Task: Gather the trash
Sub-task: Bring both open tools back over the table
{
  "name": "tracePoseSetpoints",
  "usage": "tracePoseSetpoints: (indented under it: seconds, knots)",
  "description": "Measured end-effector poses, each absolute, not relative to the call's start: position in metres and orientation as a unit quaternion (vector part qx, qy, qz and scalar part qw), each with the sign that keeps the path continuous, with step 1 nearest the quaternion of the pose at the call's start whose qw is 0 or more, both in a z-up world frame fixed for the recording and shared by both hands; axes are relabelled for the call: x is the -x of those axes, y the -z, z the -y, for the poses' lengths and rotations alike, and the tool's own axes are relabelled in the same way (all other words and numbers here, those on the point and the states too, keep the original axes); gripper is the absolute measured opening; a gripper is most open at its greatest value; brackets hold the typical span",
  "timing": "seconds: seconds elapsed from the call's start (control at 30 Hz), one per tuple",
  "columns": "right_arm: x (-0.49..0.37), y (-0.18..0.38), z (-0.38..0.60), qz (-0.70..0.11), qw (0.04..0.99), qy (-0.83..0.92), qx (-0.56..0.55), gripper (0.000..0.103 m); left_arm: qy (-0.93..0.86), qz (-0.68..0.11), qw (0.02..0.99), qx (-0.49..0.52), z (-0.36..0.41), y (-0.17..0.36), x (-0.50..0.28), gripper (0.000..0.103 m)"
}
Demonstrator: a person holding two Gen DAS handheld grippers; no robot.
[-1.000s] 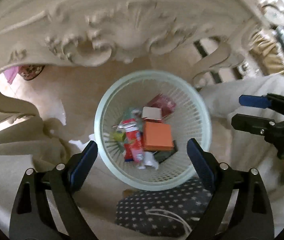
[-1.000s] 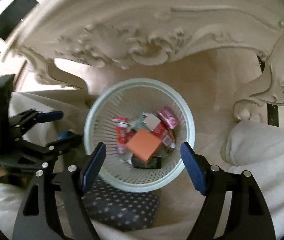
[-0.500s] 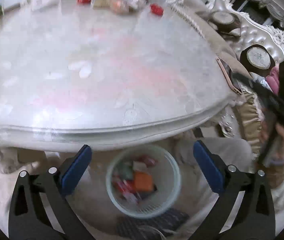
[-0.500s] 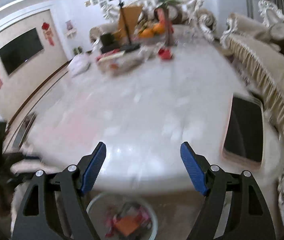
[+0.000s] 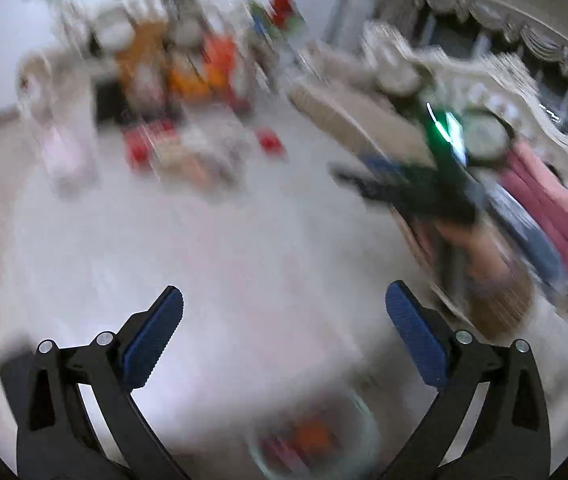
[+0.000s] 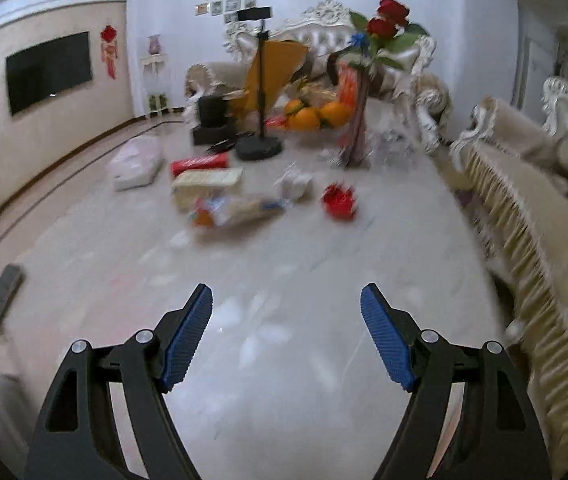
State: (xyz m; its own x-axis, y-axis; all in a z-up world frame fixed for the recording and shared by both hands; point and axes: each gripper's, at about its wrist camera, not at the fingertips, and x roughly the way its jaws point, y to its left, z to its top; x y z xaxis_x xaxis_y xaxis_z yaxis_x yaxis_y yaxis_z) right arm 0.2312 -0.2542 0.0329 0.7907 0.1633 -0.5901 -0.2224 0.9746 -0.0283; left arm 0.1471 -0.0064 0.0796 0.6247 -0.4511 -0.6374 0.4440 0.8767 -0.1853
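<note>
**A:** Where's everything sitting right now?

**B:** Both grippers are up over the pale marble table (image 6: 284,248). The right gripper (image 6: 287,334) has its blue pads spread wide with nothing between them. Same for the left gripper (image 5: 284,332) — pads apart, empty.

**A:** And the trash?

**B:** It's mostly on the far half of the table. There's a crumpled red wrapper (image 6: 339,200), a clear snack bag (image 6: 236,210) lying just left of it, a flat pale box (image 6: 208,182) behind the bag, and a red tube (image 6: 200,163) behind that. A white plastic bag (image 6: 136,162) sits off to the left. All of it is well apart from either gripper.

**A:** The bin?

**B:** The left view is badly smeared, but the white basket (image 5: 363,428) shows at the bottom edge, below the table rim, with red and orange stuff inside — can't make out more.

**A:** Anything else?

**B:** Oranges (image 6: 315,116) and a vase of red roses (image 6: 387,20) at the back, and a phone (image 6: 0,304) at the table's left edge.
</note>
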Motion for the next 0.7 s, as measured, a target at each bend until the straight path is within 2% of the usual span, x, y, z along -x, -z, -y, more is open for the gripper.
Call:
tracePoseSetpoints:
  seconds: [0.03, 0.1, 0.23, 0.3, 0.4, 0.7]
  knots:
    - [-0.248, -0.033, 0.257, -0.307, 0.946, -0.094, 0.043, 0.073, 0.224, -0.326, 0.919, 0.007, 0.006, -0.078, -0.179, 0.098]
    - [-0.281, -0.029, 0.263, -0.312, 0.946, -0.08, 0.033, 0.073, 0.208, -0.317, 0.925, 0.013, 0.007, -0.068, -0.231, 0.098]
    - [-0.34, -0.009, 0.277, -0.349, 0.935, -0.054, 0.006, 0.073, 0.223, -0.358, 0.906, 0.034, 0.014, -0.03, -0.338, 0.098]
    - [-0.358, 0.002, 0.289, -0.372, 0.926, -0.055, -0.036, 0.073, 0.246, -0.385, 0.89, 0.009, 0.019, -0.016, -0.381, 0.098]
    - [-0.37, 0.009, 0.297, -0.371, 0.923, -0.06, -0.078, 0.073, 0.284, -0.398, 0.872, -0.02, 0.019, -0.008, -0.414, 0.098]
    - [-0.397, 0.008, 0.296, -0.37, 0.923, -0.06, -0.087, 0.073, 0.368, -0.413, 0.829, -0.079, 0.032, -0.011, -0.448, 0.098]
